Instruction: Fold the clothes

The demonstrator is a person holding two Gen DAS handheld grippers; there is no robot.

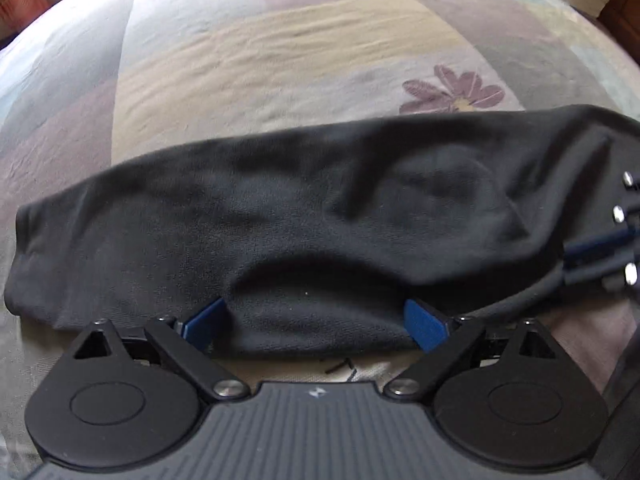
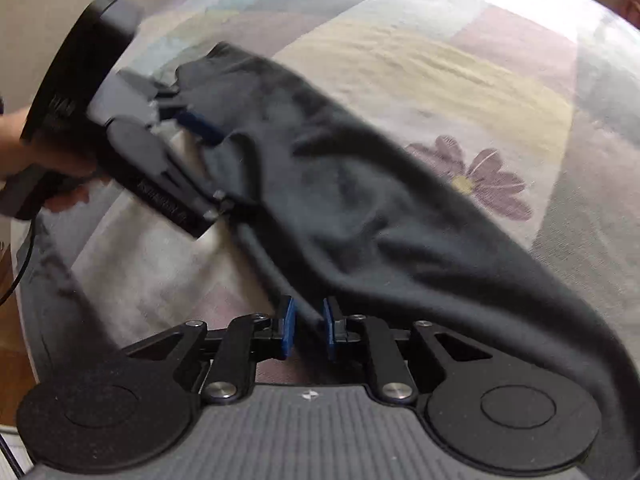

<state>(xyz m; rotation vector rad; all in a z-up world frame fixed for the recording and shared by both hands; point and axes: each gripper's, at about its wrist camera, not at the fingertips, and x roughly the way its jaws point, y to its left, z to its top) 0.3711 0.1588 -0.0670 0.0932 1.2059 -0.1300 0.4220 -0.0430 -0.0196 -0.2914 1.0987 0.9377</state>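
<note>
Black knit, the garment lies as a long folded band on the patterned bedspread; it looks soft, light and limp, likely to sag wherever unsupported. Seen from the left wrist, the left claw stands wide apart across its near edge. Seen from the right wrist, the right claw is nearly together, with cloth between its pads; whether it pinches I cannot tell. Corners and hems look best to hold.

Patchwork bedspread in pastel blocks, purple flower print; black cable at left edge.
</note>
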